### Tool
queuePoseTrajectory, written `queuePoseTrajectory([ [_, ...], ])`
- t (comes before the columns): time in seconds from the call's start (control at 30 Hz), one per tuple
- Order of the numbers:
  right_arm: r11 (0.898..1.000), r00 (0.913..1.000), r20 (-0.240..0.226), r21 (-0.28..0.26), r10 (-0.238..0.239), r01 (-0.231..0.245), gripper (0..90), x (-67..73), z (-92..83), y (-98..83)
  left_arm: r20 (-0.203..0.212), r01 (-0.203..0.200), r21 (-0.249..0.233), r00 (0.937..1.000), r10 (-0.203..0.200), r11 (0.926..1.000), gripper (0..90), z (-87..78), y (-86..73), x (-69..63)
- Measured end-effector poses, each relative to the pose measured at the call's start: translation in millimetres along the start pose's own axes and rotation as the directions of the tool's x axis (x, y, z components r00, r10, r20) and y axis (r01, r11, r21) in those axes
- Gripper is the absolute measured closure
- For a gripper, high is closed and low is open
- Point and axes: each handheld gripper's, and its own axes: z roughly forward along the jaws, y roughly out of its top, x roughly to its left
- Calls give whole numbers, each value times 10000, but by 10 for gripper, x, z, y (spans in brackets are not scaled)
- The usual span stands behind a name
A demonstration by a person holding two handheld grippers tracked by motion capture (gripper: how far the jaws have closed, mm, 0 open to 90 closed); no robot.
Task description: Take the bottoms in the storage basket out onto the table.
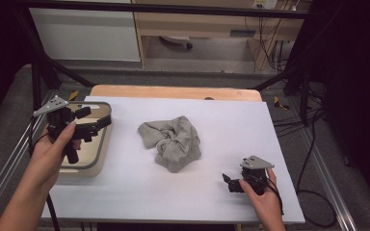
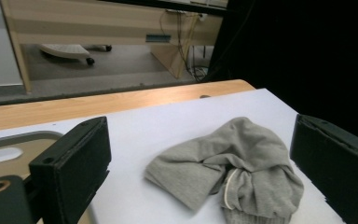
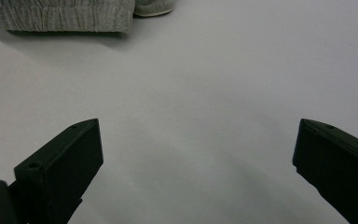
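- A crumpled grey garment (image 1: 171, 142) lies bunched near the middle of the white sheet (image 1: 125, 192) that covers the table; everything below is placed from this garment
- In the left gripper view the garment (image 2: 228, 170) shows folded over itself, with a pale cord or seam edge looping along its near fold and a ribbed hem at its lower end
- In the right gripper view the ribbed hem of the garment (image 3: 60, 16) sits at the top left, resting flat on the sheet
- The left gripper (image 1: 84, 120) is held up, well to the left of the garment, over a shallow beige tray (image 1: 94, 166) with a dark rim that stands on the sheet's left edge
- Its jaws stand wide apart with nothing between them, and in its own view they frame the garment from a distance without touching it
- The left hand (image 1: 55, 149) wraps the gripper's handle, the grey three-cornered plate on top
- The right gripper (image 1: 231, 183) is low over the sheet, to the right of the garment and nearer the person, clearly apart from the cloth
- Its jaws are also spread wide and hold nothing; bare white sheet (image 3: 191, 93) lies between them
- The right hand (image 1: 265, 192) grips it from behind, pointing it towards the garment
- A strip of bare wooden table (image 1: 173, 91) shows beyond the garment, past the far edge of the sheet
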Motion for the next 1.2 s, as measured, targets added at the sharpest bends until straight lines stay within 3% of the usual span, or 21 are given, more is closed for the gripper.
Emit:
queuePoseTrajectory([
  [0.07, 10000, 10000, -23, 53, -69, 70, 23, 2, 13, -2, -85, 198, -107, 9998, -199, 9997, 51, -69, -41, 83],
  [0.3, 9998, 9999, -39, 125, -152, 153, 24, 10, 25, -2, -255, 320, -207, 9991, -325, 9993, 51, -178, -145, 218],
  [0.57, 9994, 9997, -64, 240, -230, 232, 24, 26, 43, -6, -363, 480, -200, 9982, -487, 9986, 54, -268, -317, 321],
  [0.77, 9985, 9994, -73, 425, -338, 340, 25, 39, 63, -13, -180, 573, -222, 9982, -577, 9981, 60, -288, -463, 345],
  [0.9, 9982, 9992, -93, 462, -378, 382, 25, 48, 71, -11, -288, 547, -168, 9981, -551, 9984, 61, -286, -561, 352],
  [1.2, 9983, 9992, -134, 455, -369, 375, 25, 54, 73, -11, -198, 511, 273, 9985, -505, 9983, 63, -208, -808, 331],
])
